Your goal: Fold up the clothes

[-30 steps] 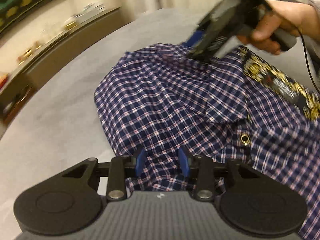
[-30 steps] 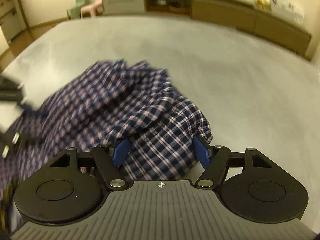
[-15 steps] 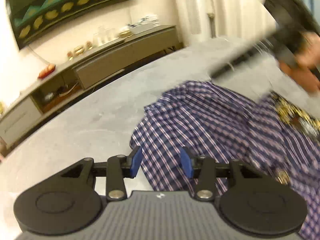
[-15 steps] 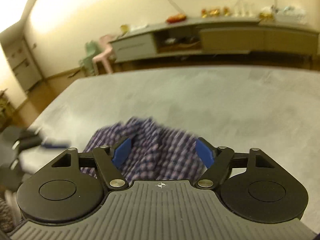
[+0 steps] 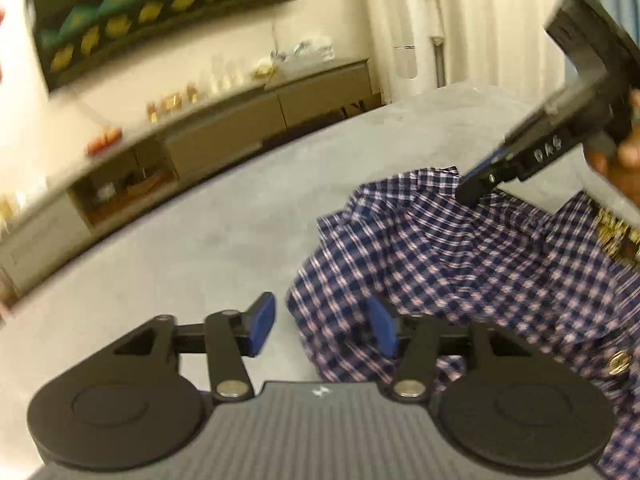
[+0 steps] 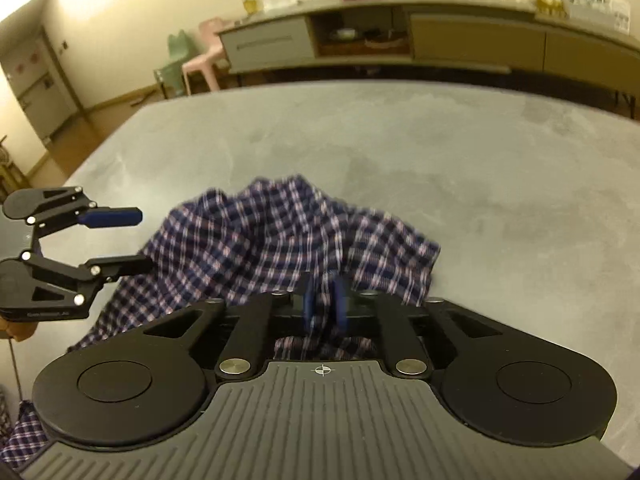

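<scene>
Plaid shirt (image 6: 280, 240) fabric hides the right hand-held gripper (image 6: 322, 308) pads.

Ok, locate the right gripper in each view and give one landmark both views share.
Left wrist view: the right gripper comes in from the upper right, tips on the plaid shirt.
Right wrist view: right gripper at bottom centre, shut on the shirt.
Shared landmark: the long sideboard along the wall.
</scene>
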`<state>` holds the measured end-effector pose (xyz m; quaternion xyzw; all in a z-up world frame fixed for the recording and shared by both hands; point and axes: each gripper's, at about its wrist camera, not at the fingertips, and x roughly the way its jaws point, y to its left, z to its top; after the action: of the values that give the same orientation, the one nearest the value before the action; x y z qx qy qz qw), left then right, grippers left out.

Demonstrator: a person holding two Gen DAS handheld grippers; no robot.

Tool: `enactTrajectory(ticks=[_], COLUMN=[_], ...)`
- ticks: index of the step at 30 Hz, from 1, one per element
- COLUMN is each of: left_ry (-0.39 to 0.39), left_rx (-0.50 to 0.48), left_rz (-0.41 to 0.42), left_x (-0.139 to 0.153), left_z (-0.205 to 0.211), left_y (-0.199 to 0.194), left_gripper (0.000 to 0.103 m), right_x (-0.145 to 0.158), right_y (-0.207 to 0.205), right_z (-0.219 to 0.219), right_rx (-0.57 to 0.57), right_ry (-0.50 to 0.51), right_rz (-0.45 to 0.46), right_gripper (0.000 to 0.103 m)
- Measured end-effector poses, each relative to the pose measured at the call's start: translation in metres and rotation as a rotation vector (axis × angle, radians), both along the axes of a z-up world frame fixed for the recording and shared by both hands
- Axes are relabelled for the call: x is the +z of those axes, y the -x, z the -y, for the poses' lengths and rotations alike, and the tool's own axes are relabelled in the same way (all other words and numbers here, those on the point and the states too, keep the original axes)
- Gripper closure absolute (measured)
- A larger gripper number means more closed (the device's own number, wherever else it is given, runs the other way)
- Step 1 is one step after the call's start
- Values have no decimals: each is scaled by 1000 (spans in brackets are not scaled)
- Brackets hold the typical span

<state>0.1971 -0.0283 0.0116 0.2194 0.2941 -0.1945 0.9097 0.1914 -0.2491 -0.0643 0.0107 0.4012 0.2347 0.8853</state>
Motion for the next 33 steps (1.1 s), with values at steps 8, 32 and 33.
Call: enactTrajectory(ticks=[8,32,33], left_ry=[67,351,358], left_rx=[-143,367,446], left_rz=[-26,-264,-257], left_x=[-22,-22,-19], left_z=[24,-65,-76], left_y=[-51,-115,-113], left_gripper=[47,68,68], right_x=[-4,74,72], right_y=[-15,74,92], right_z=[-30,-1,-11], right_rx=[99,253,340], right_ry=[37,-145,-130], right_rz=[92,53,56], right_gripper=[71,52,51])
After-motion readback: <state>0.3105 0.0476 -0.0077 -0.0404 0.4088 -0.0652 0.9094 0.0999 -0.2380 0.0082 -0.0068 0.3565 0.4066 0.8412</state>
